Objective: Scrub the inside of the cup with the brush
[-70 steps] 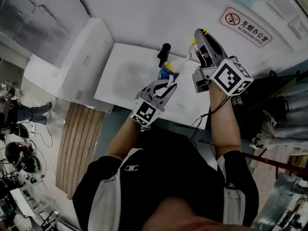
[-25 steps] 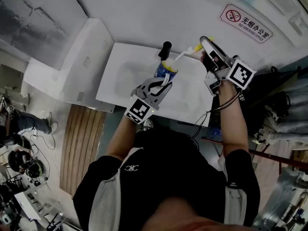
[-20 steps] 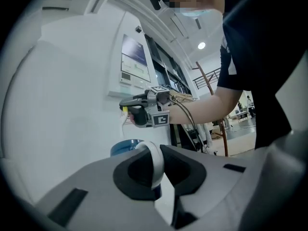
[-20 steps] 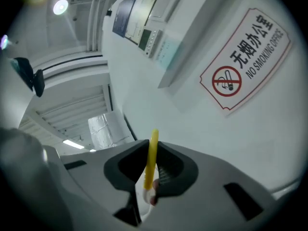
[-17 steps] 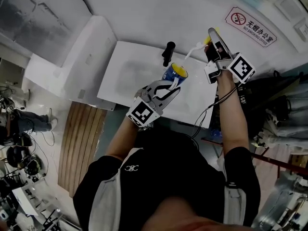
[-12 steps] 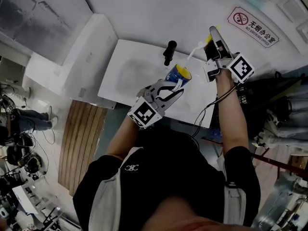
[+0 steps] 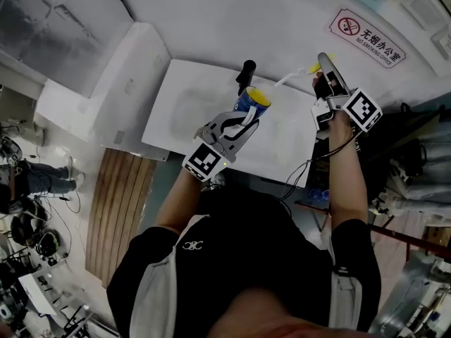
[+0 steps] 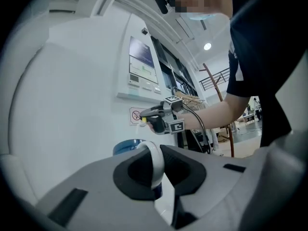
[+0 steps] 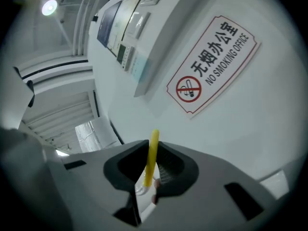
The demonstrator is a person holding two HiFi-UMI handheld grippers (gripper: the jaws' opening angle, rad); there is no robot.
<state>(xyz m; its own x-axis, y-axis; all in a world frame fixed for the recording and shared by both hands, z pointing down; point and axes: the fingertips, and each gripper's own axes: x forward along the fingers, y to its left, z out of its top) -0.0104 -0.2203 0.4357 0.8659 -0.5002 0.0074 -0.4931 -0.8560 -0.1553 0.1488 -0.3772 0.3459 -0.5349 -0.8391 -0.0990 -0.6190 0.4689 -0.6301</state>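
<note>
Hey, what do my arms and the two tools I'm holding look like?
The left tool and right tool are grey plastic with dark jaw recesses. Each carries a white cube with black square markers. A dark cable trails from the right one. You wear a black short-sleeved shirt with white side panels; forearms are bare.

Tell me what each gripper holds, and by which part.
Left gripper clamps the blue cup by its white handle; right gripper clamps the brush by its yellow handle.
</note>
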